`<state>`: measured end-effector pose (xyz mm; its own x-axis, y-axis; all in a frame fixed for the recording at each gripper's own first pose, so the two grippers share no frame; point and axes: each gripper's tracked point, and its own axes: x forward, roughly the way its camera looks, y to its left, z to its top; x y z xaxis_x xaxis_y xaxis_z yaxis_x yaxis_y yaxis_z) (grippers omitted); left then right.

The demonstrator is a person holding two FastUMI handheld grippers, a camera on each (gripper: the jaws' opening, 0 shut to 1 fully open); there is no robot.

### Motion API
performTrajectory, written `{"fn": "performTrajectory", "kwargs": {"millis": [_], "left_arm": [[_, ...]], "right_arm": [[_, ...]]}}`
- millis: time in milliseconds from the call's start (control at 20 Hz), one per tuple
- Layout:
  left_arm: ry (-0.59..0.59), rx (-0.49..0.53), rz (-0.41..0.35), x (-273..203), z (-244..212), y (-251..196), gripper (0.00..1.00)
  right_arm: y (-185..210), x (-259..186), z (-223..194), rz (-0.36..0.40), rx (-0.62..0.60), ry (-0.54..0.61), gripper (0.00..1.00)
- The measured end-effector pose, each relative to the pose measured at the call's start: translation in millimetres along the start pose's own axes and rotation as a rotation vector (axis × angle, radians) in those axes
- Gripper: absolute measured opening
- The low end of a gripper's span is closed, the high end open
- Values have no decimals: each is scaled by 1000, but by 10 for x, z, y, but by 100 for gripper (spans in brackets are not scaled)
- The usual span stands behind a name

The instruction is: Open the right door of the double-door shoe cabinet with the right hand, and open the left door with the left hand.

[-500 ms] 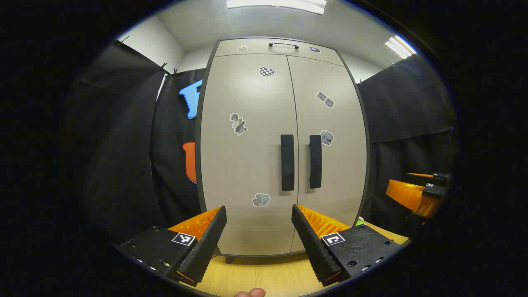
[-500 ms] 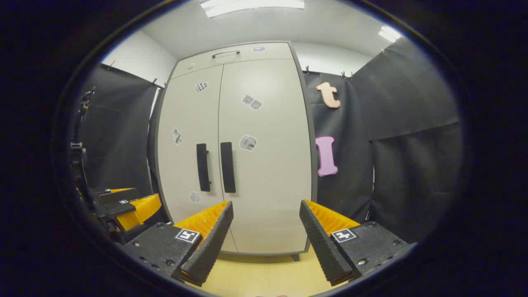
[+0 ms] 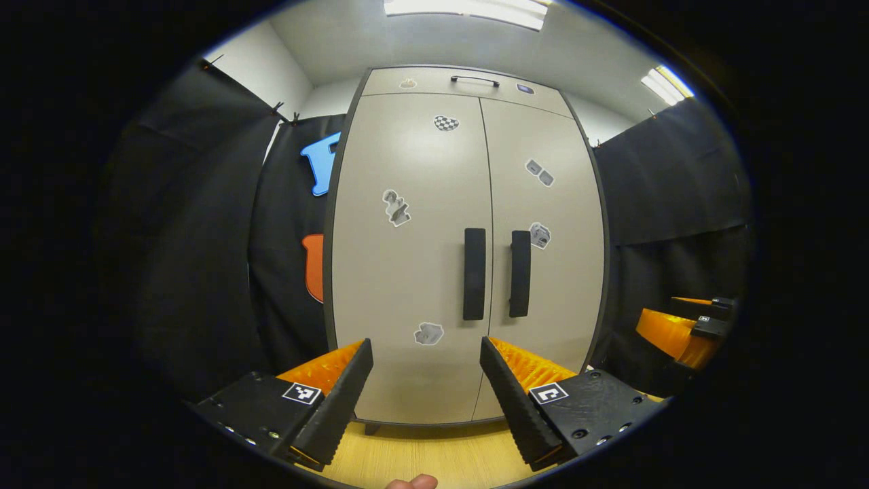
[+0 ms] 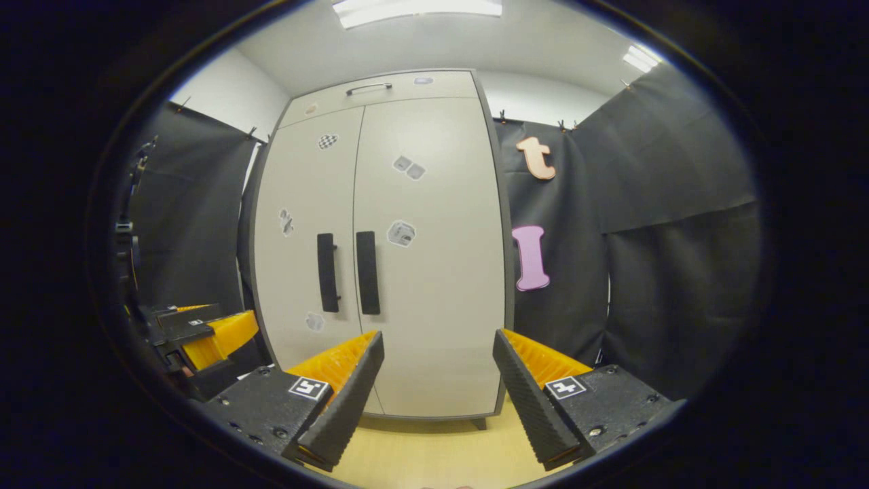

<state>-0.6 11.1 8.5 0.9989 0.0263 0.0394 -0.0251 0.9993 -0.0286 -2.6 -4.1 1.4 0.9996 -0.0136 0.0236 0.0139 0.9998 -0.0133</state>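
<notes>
I have the left gripper [image 3: 426,356] level and pointed at the tall beige double-door shoe cabinet [image 3: 468,251], its fingers spread wide with nothing between them. A fingertip [image 3: 411,483] of the holding hand peeks in at 6 o'clock of the left gripper view. The right gripper [image 4: 438,348] is posed the same way, wide apart and empty, well short of the cabinet [image 4: 380,244]. In the left gripper view the right gripper [image 3: 682,329] sits at 4 o'clock; in the right gripper view the left gripper [image 4: 204,333] sits at 8 o'clock.

Both doors are shut. The left door's black vertical bar handle [image 3: 474,274] and the right door's black vertical bar handle [image 3: 520,273] stand side by side at the centre seam, just above my left fingers. From the right gripper they [image 4: 328,272] [image 4: 367,272] lie toward 10 o'clock of centre. The cabinet stands on a pale wooden floor [image 3: 434,455].

Compared with half a second ago, the cabinet looks slightly smaller and lower in the left gripper view, and has slid a little leftward in the right gripper view; the doors have not moved.
</notes>
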Motion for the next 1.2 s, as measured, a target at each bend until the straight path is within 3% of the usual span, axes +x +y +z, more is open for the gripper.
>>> {"fn": "performTrajectory", "kwargs": {"millis": [400,900,1200], "left_arm": [[-9,-2,-9,71,18,105,95],[-10,15,-25,126,8,78,95],[-16,17,-15,64,40,177,95]], "right_arm": [[67,-5,95,-32,-47,-19,100],[23,74,31,-55,-7,-1,100],[172,378,107,-34,6,13,100]]}}
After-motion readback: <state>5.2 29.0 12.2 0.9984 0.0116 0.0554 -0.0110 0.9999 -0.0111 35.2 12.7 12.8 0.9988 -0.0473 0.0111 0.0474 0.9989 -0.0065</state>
